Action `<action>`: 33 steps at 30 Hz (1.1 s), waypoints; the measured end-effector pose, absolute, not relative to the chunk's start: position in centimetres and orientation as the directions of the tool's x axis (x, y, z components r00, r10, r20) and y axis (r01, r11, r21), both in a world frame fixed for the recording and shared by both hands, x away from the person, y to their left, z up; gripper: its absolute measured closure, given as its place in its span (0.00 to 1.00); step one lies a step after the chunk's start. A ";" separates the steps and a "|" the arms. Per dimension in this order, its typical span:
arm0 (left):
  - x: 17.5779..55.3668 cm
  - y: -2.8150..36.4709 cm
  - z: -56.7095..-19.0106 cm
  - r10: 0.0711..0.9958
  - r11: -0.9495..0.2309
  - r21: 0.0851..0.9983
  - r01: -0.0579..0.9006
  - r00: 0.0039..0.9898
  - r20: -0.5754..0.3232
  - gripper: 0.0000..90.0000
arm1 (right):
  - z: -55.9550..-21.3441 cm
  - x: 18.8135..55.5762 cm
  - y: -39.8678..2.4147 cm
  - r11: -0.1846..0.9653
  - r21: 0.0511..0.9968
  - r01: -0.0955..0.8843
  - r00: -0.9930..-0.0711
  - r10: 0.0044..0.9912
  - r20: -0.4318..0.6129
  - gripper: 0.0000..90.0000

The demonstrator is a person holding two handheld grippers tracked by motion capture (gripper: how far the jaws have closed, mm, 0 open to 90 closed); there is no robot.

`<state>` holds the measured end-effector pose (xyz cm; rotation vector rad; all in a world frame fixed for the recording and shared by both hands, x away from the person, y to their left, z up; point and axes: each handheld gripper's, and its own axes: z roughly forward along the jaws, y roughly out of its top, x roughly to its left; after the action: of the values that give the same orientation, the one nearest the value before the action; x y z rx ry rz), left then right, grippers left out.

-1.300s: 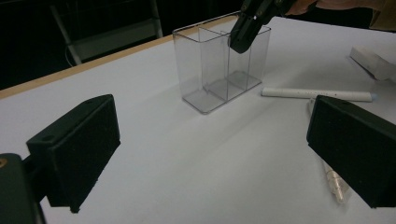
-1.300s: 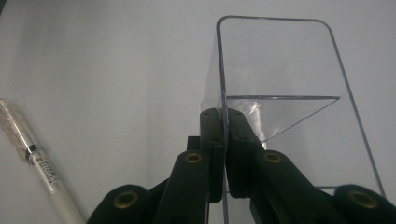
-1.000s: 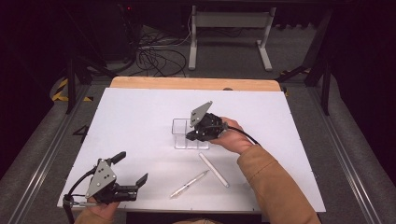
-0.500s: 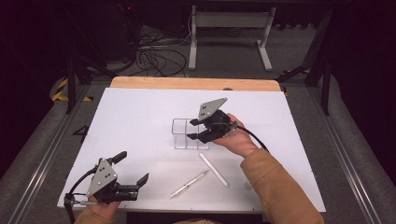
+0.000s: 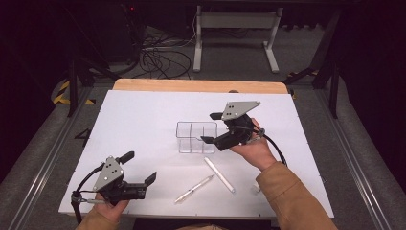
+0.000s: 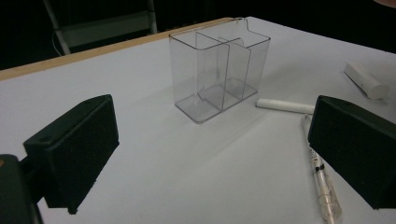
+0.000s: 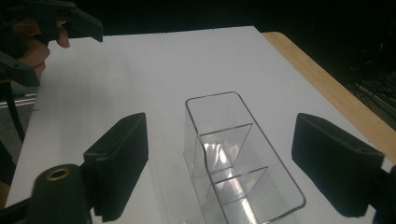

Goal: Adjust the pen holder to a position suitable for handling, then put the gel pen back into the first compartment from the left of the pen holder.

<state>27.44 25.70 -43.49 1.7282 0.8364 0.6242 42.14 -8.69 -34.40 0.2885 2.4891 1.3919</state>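
Left gripper (image 5: 139, 168): near the front left corner of the worktop (image 5: 143, 110), resting low in my left hand. Jaws wide apart, nothing between them.

Pen (image 5: 194, 189): lies flat near the front edge, right of the left gripper. Long axis runs diagonally, from front-left to back-right. In the left gripper view it lies just inside the right jaw, pointing away towards the organizer.

White stick (image 5: 219, 174): lies flat just right of the pen, apart from it. Long axis crosses the other way, from back-left to front-right. Its upper end lies near the organizer's front wall, not touching as far as I can tell.

Clear organizer (image 5: 196, 137): upright at mid-worktop, three compartments in a row, long axis parallel to the front edge. All compartments look empty.

Right gripper (image 5: 212, 128): raised at the organizer's right end, pointing left along the row. Jaws have just been opening and now stand wide; the organizer sits below and between them in the right gripper view, untouched.

Deciding relation: both loose items lie in front of the organizer, between my two hands. By my judgement the white stick is nearer the right gripper, the pen nearer the left. Either pick wants the jaws set across the item's long axis.

Risk: thin, round items may roll when pinched.
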 end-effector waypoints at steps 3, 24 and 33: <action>27.5 25.7 -43.4 0.794 -0.180 0.957 0.226 0.608 0.006 0.03 | -34.3 41.8 -9.0 0.513 0.858 0.042 -0.938 0.316 -0.143 0.18; 27.8 25.2 -42.9 0.788 -0.194 0.952 0.236 0.616 0.008 0.03 | -34.5 36.9 -13.8 0.336 0.941 0.043 -0.904 0.413 -0.106 0.12; 27.8 25.0 -42.4 0.769 -0.211 0.951 0.226 0.639 0.019 0.03 | -35.0 36.1 -15.0 0.322 0.945 0.052 -0.892 0.440 -0.100 0.11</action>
<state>27.78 24.96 -42.40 1.7545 0.8085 0.6132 36.11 -14.98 -34.99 0.4397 2.2538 1.5925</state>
